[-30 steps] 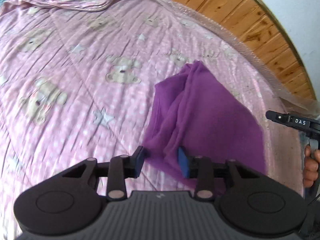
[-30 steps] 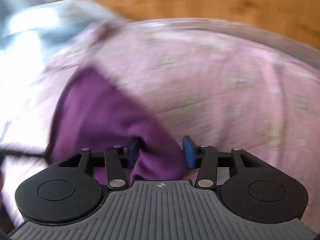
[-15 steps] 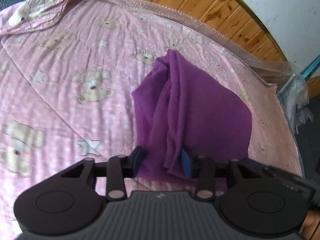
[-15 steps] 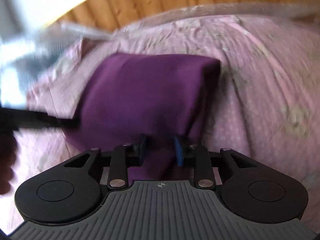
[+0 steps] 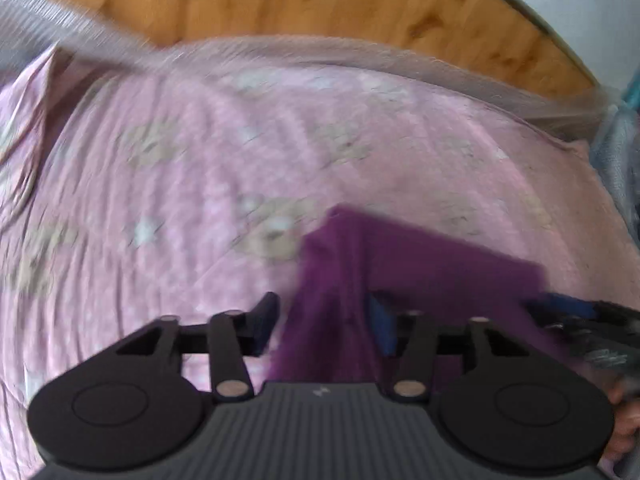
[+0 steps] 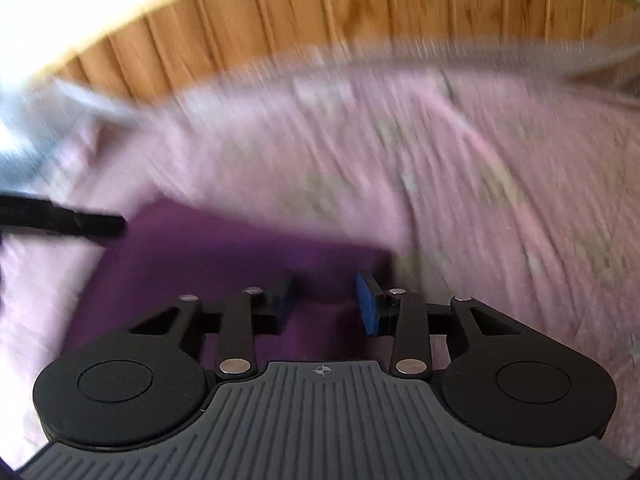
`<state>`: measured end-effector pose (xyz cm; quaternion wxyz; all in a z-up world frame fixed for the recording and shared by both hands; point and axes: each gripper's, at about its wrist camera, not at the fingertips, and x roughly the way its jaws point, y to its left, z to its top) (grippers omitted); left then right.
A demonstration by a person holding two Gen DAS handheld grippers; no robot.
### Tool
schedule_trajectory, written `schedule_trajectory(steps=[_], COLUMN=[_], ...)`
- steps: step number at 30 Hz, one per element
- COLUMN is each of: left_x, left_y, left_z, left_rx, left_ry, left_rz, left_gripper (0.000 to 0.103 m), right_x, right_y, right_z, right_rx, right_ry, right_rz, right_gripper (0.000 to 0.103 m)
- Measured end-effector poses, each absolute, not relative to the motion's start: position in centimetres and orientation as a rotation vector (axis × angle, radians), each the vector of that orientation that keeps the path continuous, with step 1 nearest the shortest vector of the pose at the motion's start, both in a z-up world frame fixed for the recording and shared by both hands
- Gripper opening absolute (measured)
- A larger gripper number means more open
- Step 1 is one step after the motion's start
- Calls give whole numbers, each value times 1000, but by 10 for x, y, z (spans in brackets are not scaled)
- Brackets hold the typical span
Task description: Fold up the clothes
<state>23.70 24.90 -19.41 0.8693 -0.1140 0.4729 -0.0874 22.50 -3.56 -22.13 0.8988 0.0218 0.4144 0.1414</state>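
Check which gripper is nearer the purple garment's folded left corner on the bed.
Left. The left gripper straddles the purple garment just below that corner, gripper opening. The right gripper sits over the garment's opposite edge, also opening, cloth between its pads.

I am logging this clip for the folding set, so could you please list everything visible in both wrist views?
purple garment: one, purple, folded on the bed, its near edge between the fingers of both grippers
bedspread: one, pink with a pale blurred print, covering the bed
clear plastic sheet: one, greyish and see-through, along the bed's far edge
wooden panelling: honey brown, behind the bed
wall: white, above the panelling
left gripper: one, black with blue pads, jaws opening around the garment's left edge, pads apart from it
right gripper: one, black with blue pads, jaws opening over the garment's right corner
hand: one, partly seen at the left view's right edge
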Motion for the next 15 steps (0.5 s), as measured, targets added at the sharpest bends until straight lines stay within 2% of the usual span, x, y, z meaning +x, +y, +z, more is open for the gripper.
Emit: schedule_trajectory(steps=[3,4,6,10,11,12,13,14,15], left_x=[225,222,226,247,250,250,250,247,245], left_y=[273,280,283,268,266,267,269,270,272], left_z=[-187,-184,-189,-197,-197,-196,-195,-192,-188], left_rx=[-393,-423,-441,-412,-405,-427,-449,-449,-454], left_ry=[961,945,953,983,983,981,979,973,965], left_rz=[-163,-157,-146,-232,-245,-267,-288,-274,-249], left_gripper=[58,66,69,73,69,45,32,30,21], right_x=[215,210,207,220,226,232,239,244,248], right_y=[-65,-75,-84,-78,-75,-71,-67,-61,-54], right_z=[-220,-217,-223,-243,-249,-248,-246,-241,-236], right_rx=[233,302,397,456,457,457,456,419,367], right_ry=[861,855,862,868,868,875,885,889,890], right_rz=[290,296,331,380,389,406,426,439,449], right_gripper=[59,63,68,64,64,58,31,31,26])
